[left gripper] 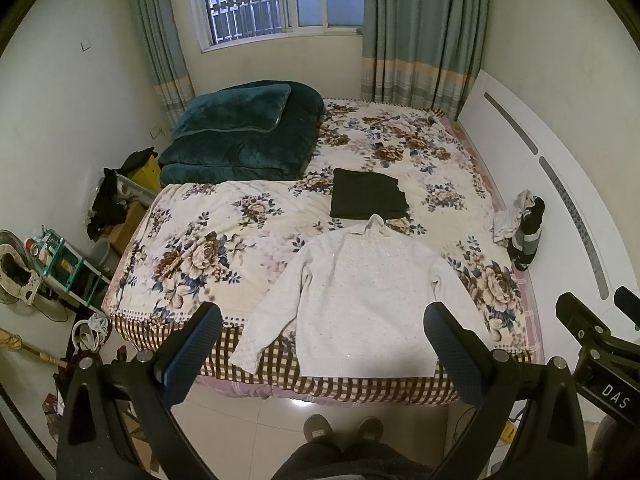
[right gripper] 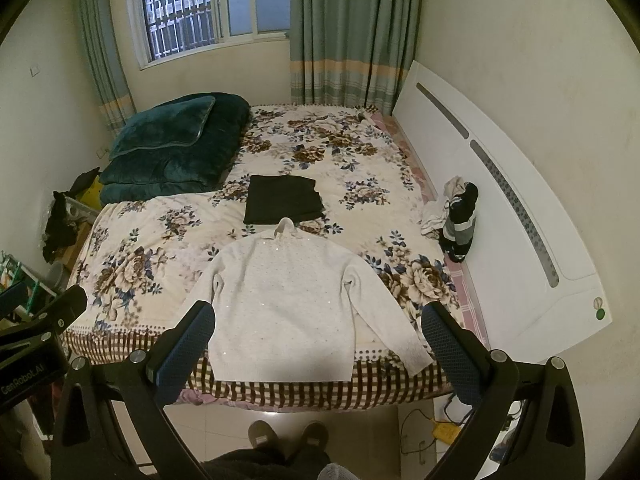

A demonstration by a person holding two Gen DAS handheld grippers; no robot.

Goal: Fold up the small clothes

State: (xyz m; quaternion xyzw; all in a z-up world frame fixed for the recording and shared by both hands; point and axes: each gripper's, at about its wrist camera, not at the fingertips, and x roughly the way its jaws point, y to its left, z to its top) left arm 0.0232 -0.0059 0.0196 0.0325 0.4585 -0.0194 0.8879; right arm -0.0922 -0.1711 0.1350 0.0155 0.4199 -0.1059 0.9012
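Near the foot of the bed (left gripper: 192, 248), spread flat and wholly unfolded, white sweater (left gripper: 360, 292) awaiting its first fold, dark garment (left gripper: 368, 194) already folded just beyond the collar, left hand-held gripper (left gripper: 322, 354) and right hand-held gripper (right gripper: 318, 354) both released, grasping nothing.

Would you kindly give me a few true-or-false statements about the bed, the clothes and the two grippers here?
1. The white sweater lies spread flat on the bed. True.
2. The dark garment is unfolded. False: it lies folded beyond the sweater's collar.
3. The left gripper grips a sleeve. False: it is open and holds nothing.
4. The right gripper is open. True.
5. The green quilt lies folded at the bed's far left. True.
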